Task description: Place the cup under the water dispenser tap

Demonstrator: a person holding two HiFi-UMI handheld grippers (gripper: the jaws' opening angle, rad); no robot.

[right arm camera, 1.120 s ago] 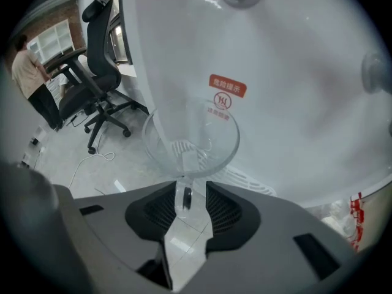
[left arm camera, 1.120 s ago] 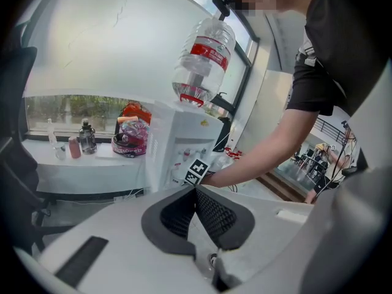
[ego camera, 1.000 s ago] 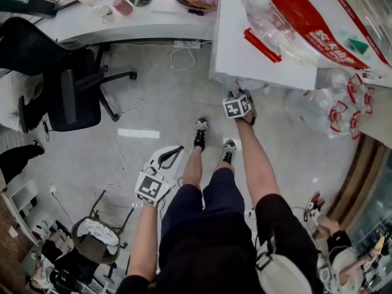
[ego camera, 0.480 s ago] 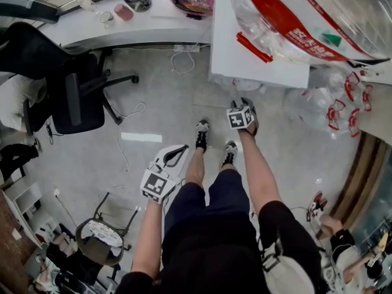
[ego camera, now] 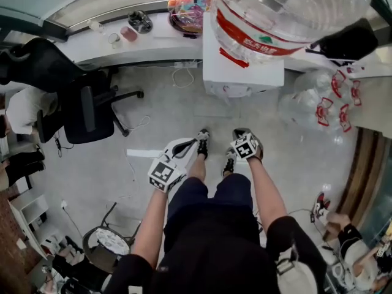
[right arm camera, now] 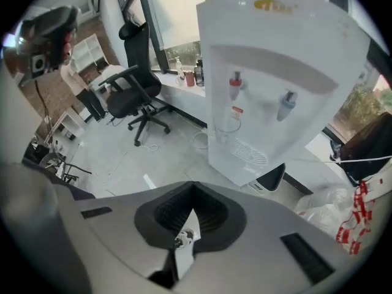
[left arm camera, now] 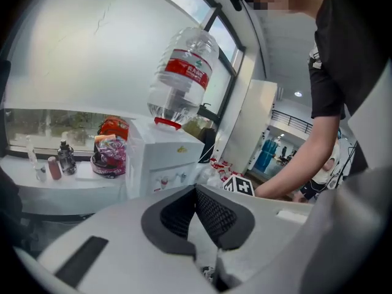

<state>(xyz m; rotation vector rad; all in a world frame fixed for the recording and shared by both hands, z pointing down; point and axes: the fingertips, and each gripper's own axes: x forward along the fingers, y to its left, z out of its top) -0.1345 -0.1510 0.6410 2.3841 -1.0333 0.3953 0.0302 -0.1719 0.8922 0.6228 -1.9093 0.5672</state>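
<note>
A white water dispenser (ego camera: 242,72) stands against the counter with a large clear bottle (ego camera: 288,11) on top. In the right gripper view the dispenser (right arm camera: 275,72) shows a red tap (right arm camera: 235,81) and a blue tap (right arm camera: 286,106). A clear cup (right arm camera: 229,122) stands under the red tap. My right gripper (right arm camera: 193,188) hangs back from it, pointing steeply down. Its jaws have just closed with nothing between them. It also shows over the floor (ego camera: 239,136). My left gripper (ego camera: 190,144) is beside it, shut and empty (left arm camera: 196,192), facing the dispenser (left arm camera: 162,164).
A black office chair (ego camera: 86,109) stands on the floor at the left. The counter (ego camera: 147,41) along the window carries small bottles and a wrapped basket. Plastic bags (ego camera: 324,103) lie to the dispenser's right. A round stool (ego camera: 104,244) is behind at lower left.
My right gripper has drawn back from the dispenser's foot towards the person and risen. The left gripper has risen and come level with it.
</note>
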